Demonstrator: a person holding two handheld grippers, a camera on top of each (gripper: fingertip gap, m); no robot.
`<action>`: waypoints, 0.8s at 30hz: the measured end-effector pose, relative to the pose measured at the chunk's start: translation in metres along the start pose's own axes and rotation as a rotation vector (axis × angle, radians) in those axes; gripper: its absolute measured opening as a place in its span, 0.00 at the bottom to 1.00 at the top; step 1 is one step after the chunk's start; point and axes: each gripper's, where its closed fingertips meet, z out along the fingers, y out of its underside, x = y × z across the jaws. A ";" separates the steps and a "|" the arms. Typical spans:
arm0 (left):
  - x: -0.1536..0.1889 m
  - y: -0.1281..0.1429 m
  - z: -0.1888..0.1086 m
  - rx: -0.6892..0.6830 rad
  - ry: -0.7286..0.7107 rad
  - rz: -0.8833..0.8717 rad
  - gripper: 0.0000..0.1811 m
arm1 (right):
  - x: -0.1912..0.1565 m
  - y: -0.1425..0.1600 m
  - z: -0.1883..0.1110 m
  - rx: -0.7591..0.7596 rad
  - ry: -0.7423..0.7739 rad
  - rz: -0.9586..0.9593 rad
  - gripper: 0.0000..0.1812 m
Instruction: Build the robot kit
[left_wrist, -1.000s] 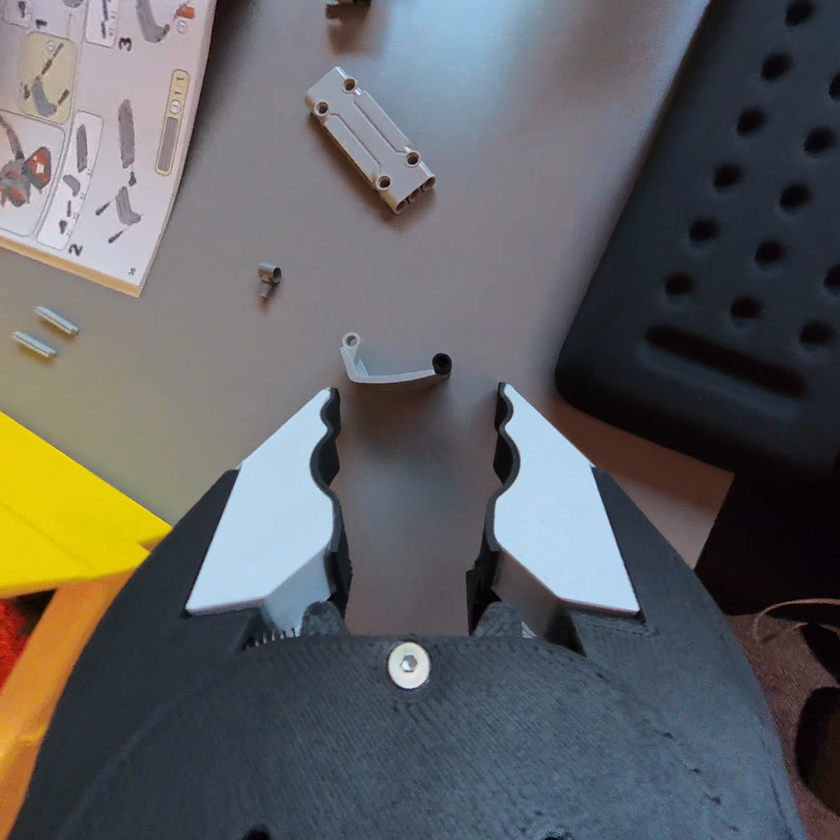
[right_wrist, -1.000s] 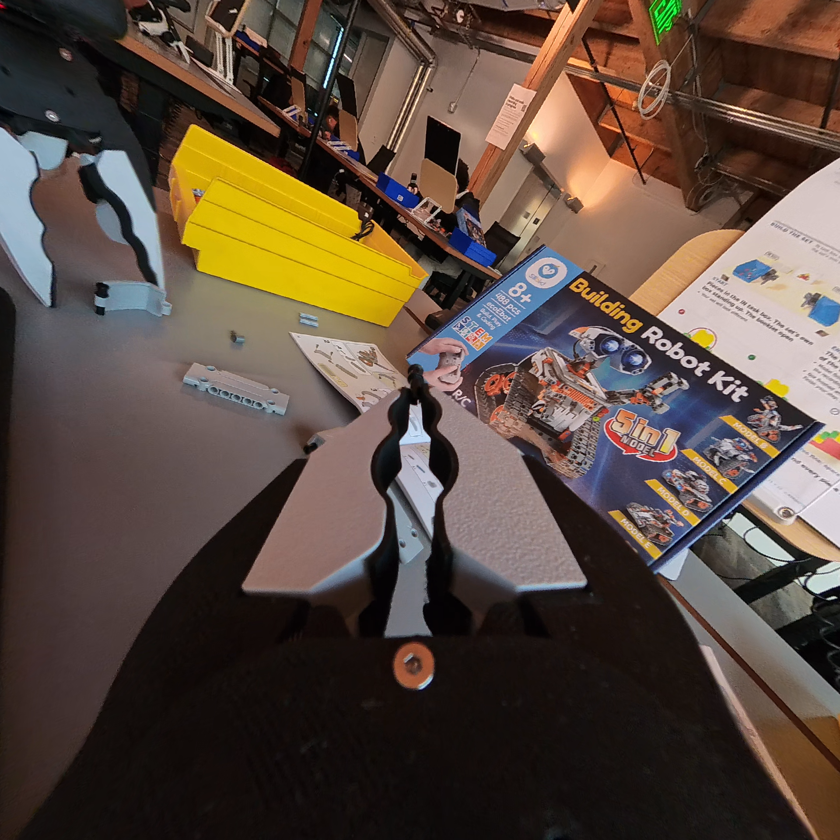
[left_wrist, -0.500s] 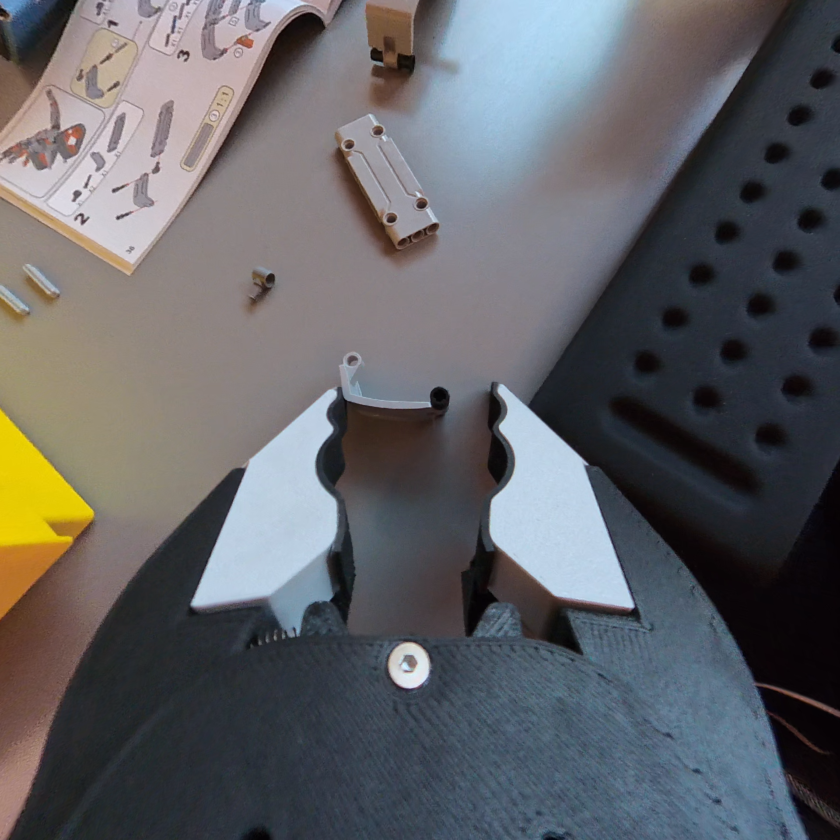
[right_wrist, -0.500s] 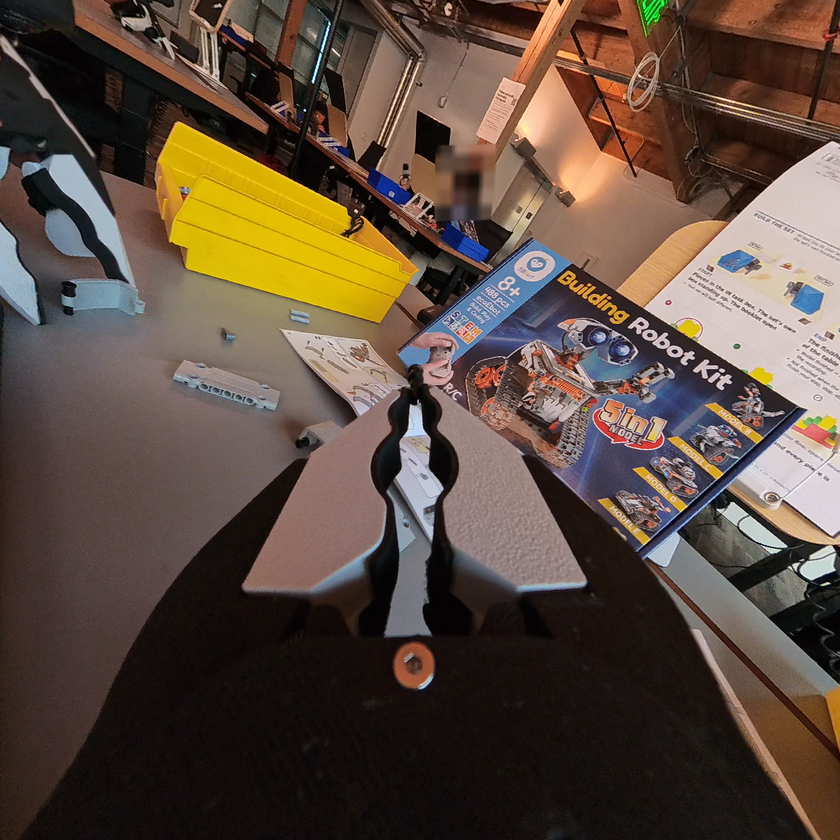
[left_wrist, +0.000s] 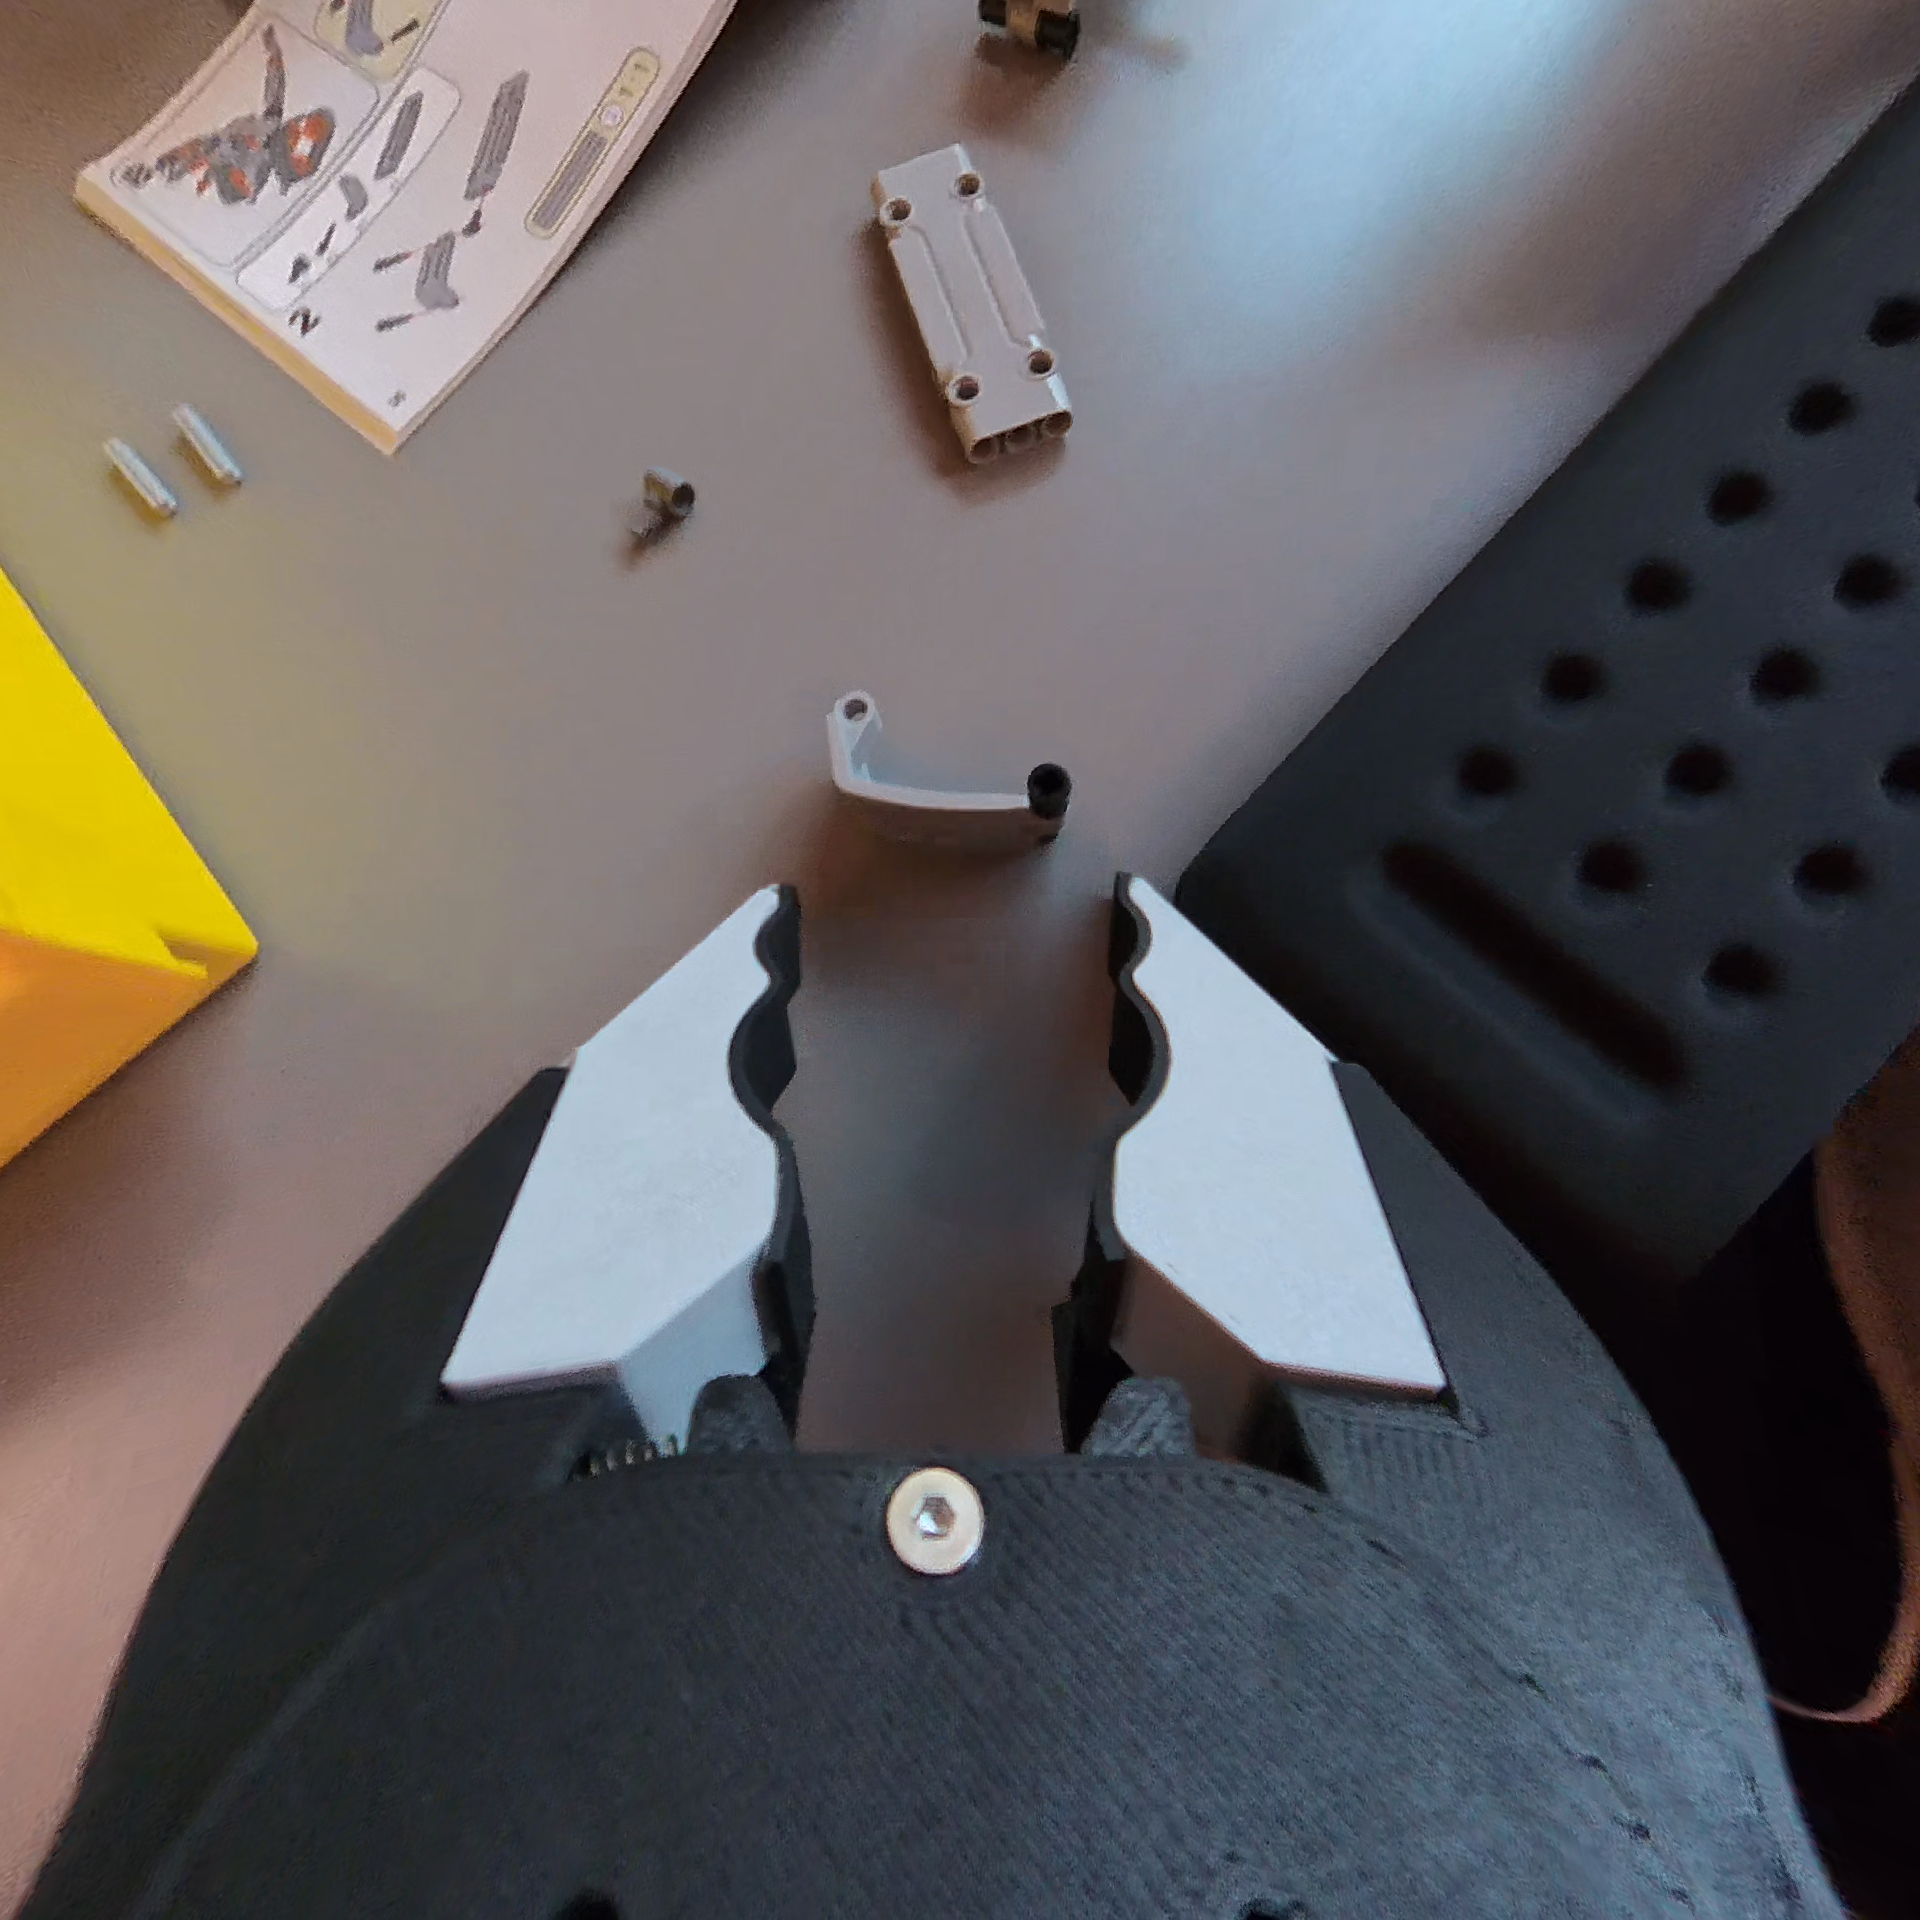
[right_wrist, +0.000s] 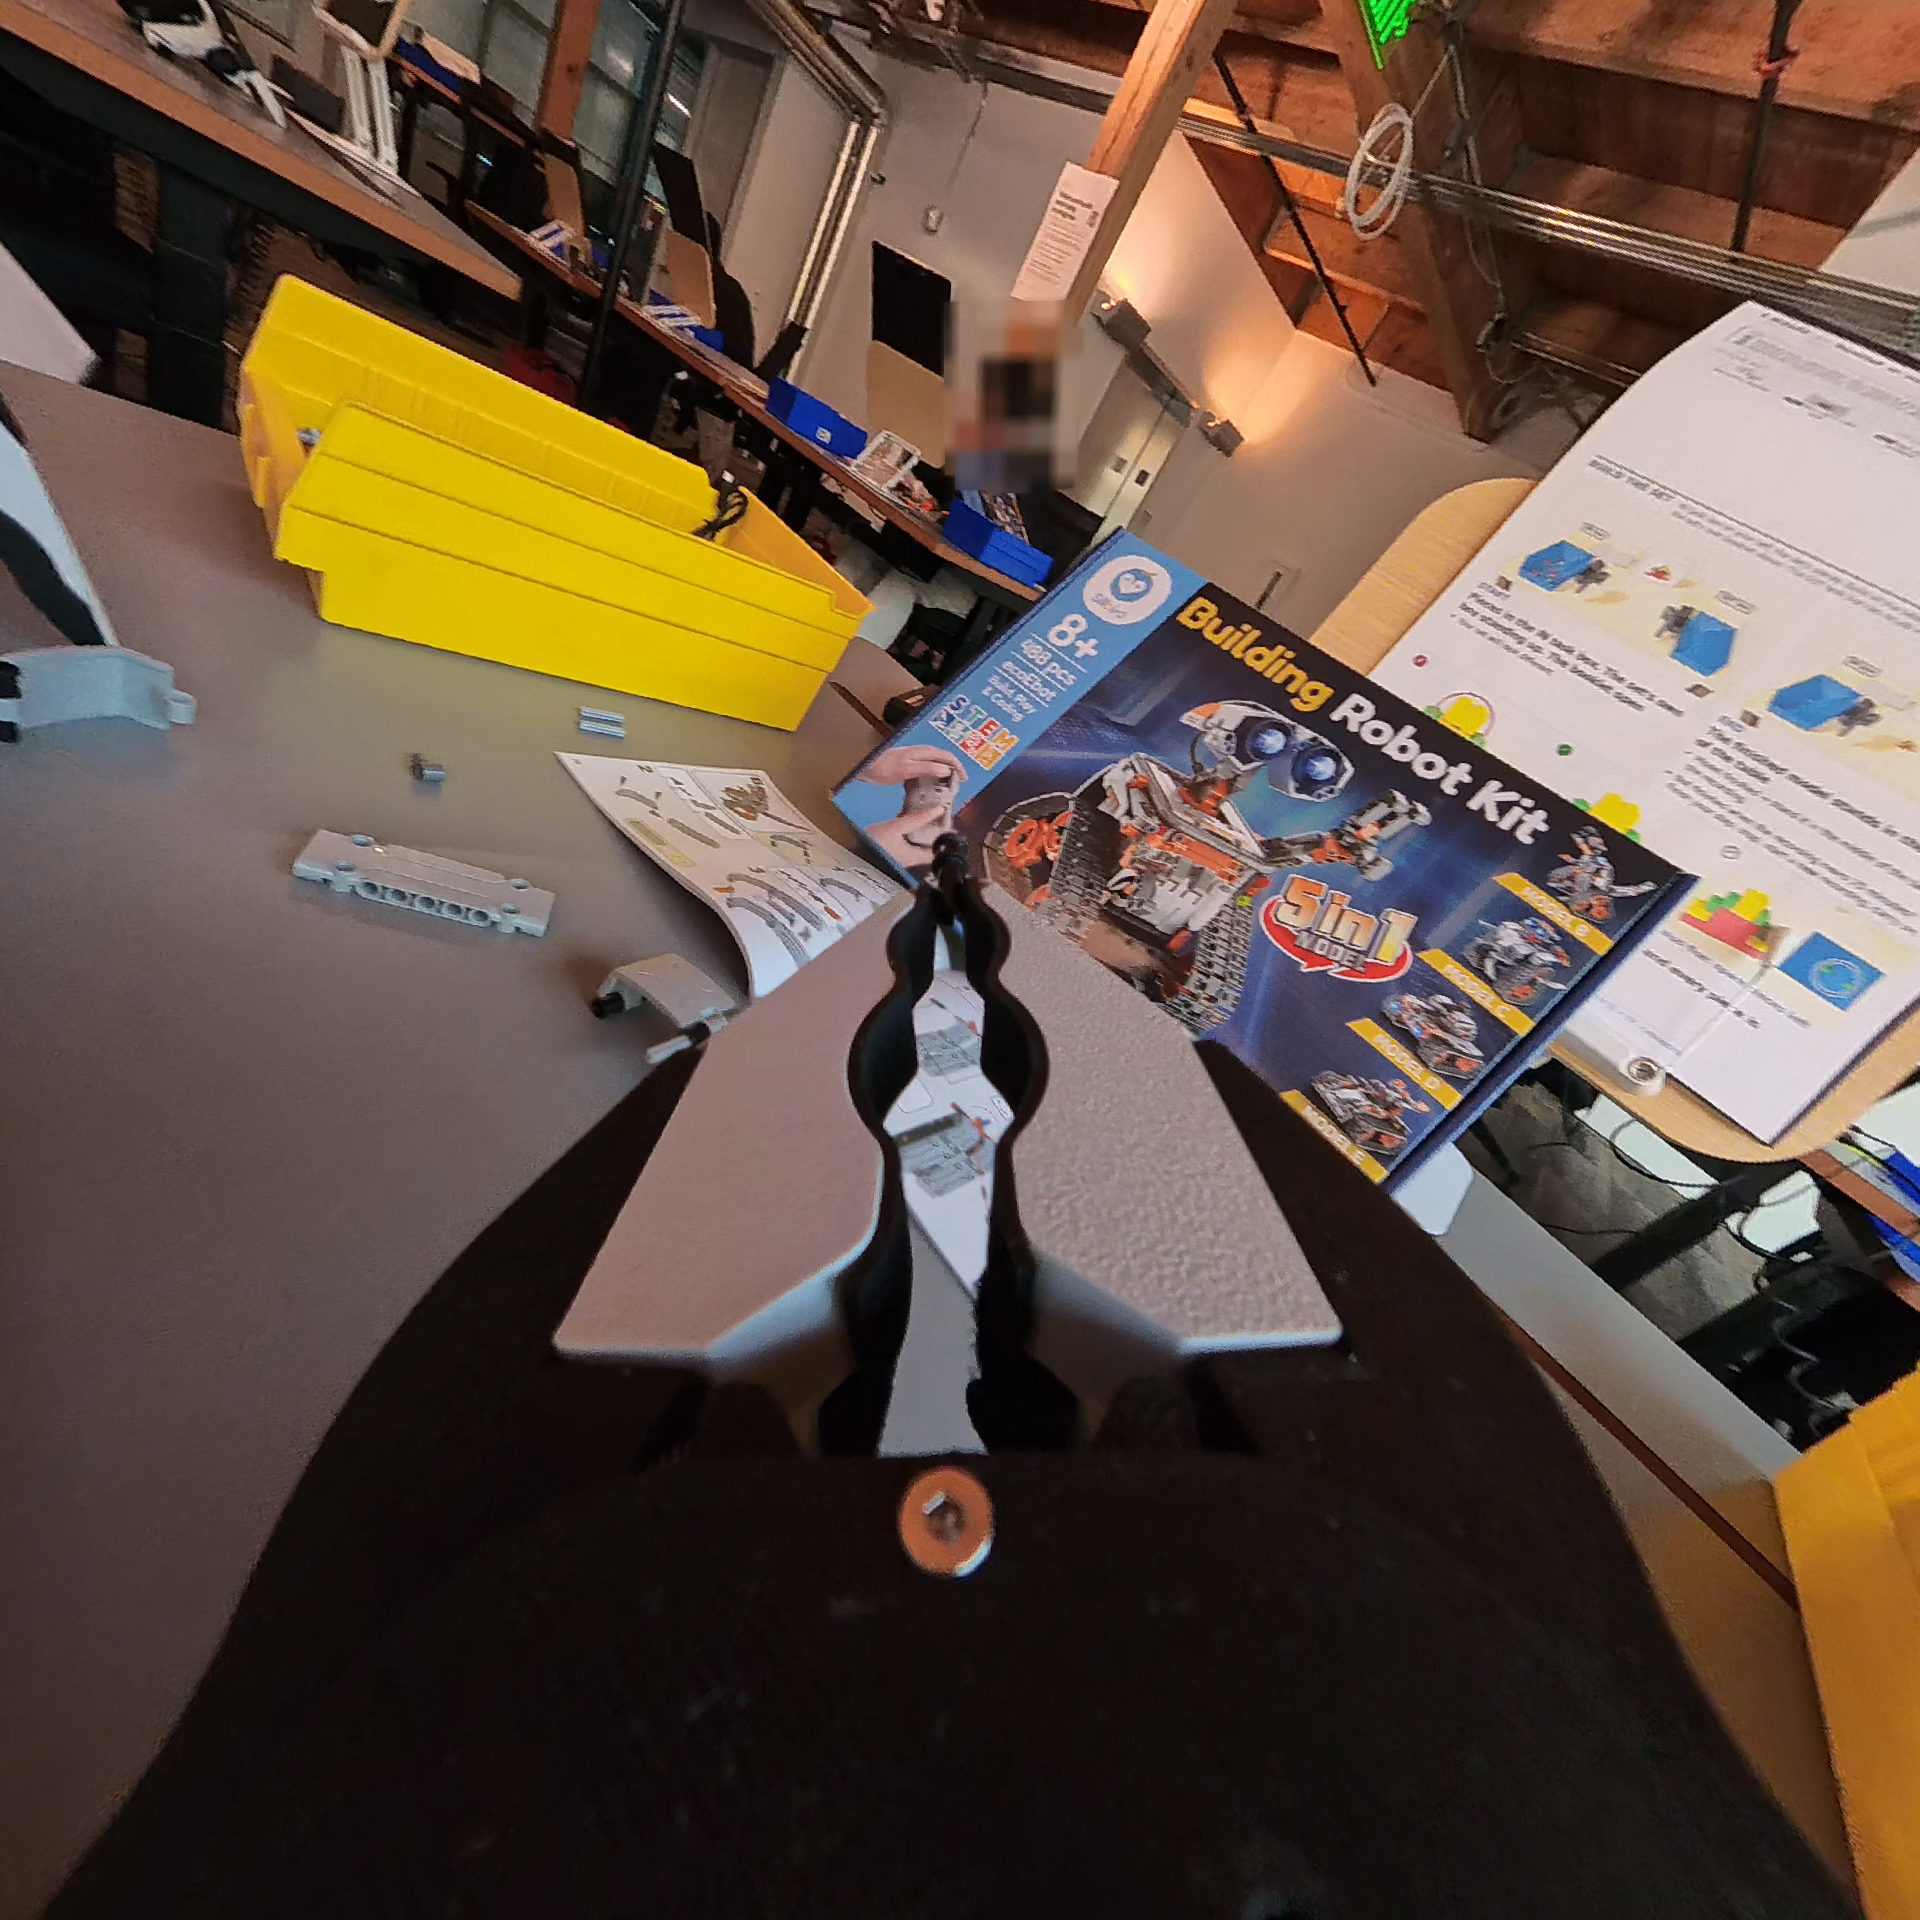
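Note:
My left gripper (left_wrist: 956, 902) is open and empty, hovering over the grey table. A curved light-grey plastic piece (left_wrist: 920, 795) with a black pin (left_wrist: 1047, 781) in one end lies just ahead of its fingertips, apart from them. The piece also shows at the far left of the right wrist view (right_wrist: 99, 691), beside a left finger (right_wrist: 36, 551). My right gripper (right_wrist: 948, 883) is shut on a small black pin (right_wrist: 947, 847) that sticks out past its tips. It is held above the instruction booklet (right_wrist: 748, 852).
A grey beam panel (left_wrist: 971, 301), a small grey connector (left_wrist: 665, 499) and two small grey pins (left_wrist: 171, 457) lie on the table. A black perforated mat (left_wrist: 1610, 727) lies on the right. Yellow bins (right_wrist: 540, 540), the kit box (right_wrist: 1299, 862) and another grey part (right_wrist: 665, 987) stand farther off. The grippers' ends are close to 30 cm from one another. The right gripper is farther from the small grey connector (left_wrist: 665, 499), some 30 cm, than the left, some 9 cm.
My left gripper has drawn back from the curved piece, which was between its fingertips half a second ago. It stays open. The right gripper stays shut on the pin.

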 end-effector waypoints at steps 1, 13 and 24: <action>0.001 0.000 -0.001 0.004 0.011 -0.043 0.34 | 0.002 0.002 0.000 -0.011 0.011 -0.008 0.02; -0.007 -0.021 -0.010 -0.091 0.037 0.821 0.26 | 0.004 0.033 0.009 -0.150 0.028 -0.073 0.02; -0.009 -0.007 0.005 -0.539 0.309 1.105 0.14 | 0.009 0.035 0.004 -0.159 0.052 -0.081 0.02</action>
